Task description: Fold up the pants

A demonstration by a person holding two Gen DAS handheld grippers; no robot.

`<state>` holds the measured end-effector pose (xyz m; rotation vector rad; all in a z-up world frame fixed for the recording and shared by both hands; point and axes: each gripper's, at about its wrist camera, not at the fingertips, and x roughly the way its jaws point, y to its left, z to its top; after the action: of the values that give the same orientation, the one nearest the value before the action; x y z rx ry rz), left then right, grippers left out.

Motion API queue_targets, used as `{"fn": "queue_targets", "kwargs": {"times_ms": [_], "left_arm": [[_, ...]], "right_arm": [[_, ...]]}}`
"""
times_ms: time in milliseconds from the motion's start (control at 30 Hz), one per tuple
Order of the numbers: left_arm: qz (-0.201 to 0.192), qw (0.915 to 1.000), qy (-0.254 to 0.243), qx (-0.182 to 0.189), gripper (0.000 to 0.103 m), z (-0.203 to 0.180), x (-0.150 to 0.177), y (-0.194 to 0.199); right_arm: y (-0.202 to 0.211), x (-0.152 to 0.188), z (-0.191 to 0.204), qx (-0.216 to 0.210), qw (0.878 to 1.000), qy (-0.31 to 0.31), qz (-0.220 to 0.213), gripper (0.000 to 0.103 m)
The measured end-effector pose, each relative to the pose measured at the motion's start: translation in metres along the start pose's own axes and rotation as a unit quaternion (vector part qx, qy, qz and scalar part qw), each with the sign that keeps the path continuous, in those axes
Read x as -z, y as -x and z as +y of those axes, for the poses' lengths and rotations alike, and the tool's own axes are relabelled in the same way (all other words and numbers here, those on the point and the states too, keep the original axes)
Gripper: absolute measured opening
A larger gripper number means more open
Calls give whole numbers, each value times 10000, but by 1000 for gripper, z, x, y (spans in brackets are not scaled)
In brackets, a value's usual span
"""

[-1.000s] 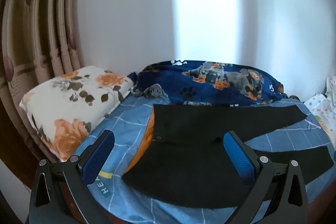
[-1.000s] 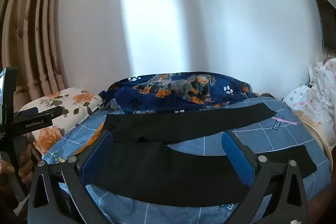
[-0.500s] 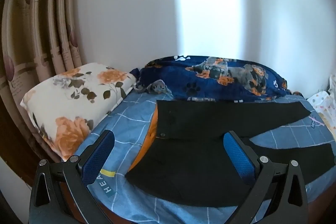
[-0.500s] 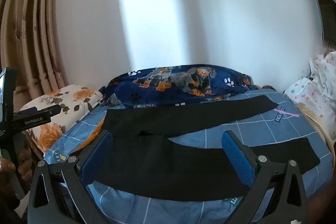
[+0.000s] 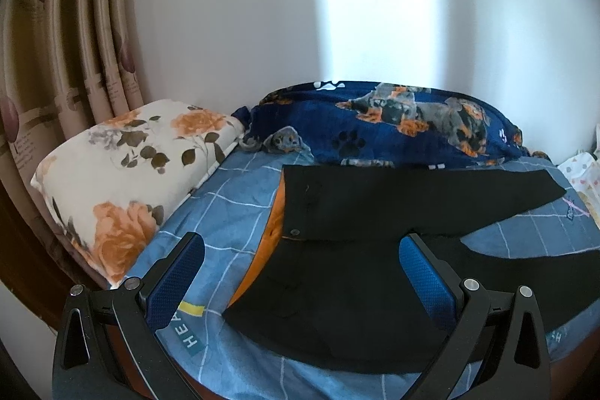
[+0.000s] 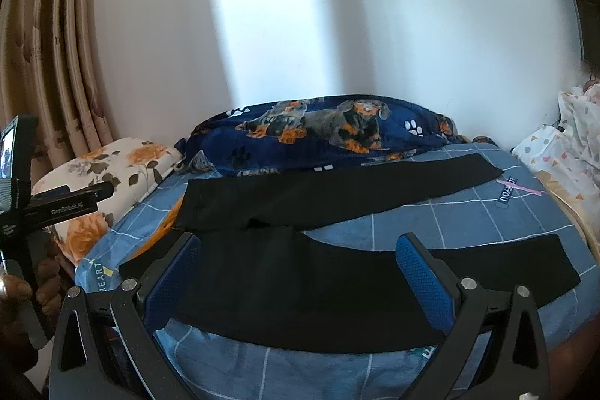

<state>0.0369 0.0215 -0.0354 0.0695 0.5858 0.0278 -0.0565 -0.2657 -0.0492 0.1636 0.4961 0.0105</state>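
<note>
1. Bed: blue grid-check sheet w/ printed words. White wall behind, beige curtain at left.
2. Your pants, black, lie flat on the sheet, legs spread apart toward the right, waistband at left w/ orange lining showing.
3. Floral pillow at the left end; navy dog-print blanket bunched along the wall, just behind the far leg.
4. Left tongs open, blue pads wide apart, nothing between them, over the waist end.
5. Right tongs also open, empty, over the near leg.
6. Hard to make out: white dotted fabric at right, cut off by frame. Near leg's lower edge hidden behind the tongs. Your left hand only partly in frame in the right wrist view.
</note>
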Motion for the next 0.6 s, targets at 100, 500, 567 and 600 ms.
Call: {"fn": "queue_targets", "kwargs": {"times_ms": [100, 500, 567, 600], "left_arm": [[31, 10000, -11, -28, 103, 1, 1, -7], [283, 9995, -76, -98, 103, 12, 0, -47], [275, 9996, -86, -59, 103, 15, -2, -55], [296, 9995, -89, -19, 103, 16, -2, -60]], "right_arm": [[-6, 1, 3, -23, 10000, 42, 51, 103], [-35, -3, 15, -65, 9992, 181, 353, 103], [-42, -6, 17, -76, 9989, 217, 404, 103], [-45, -7, 18, -74, 9988, 239, 414, 103]]}}
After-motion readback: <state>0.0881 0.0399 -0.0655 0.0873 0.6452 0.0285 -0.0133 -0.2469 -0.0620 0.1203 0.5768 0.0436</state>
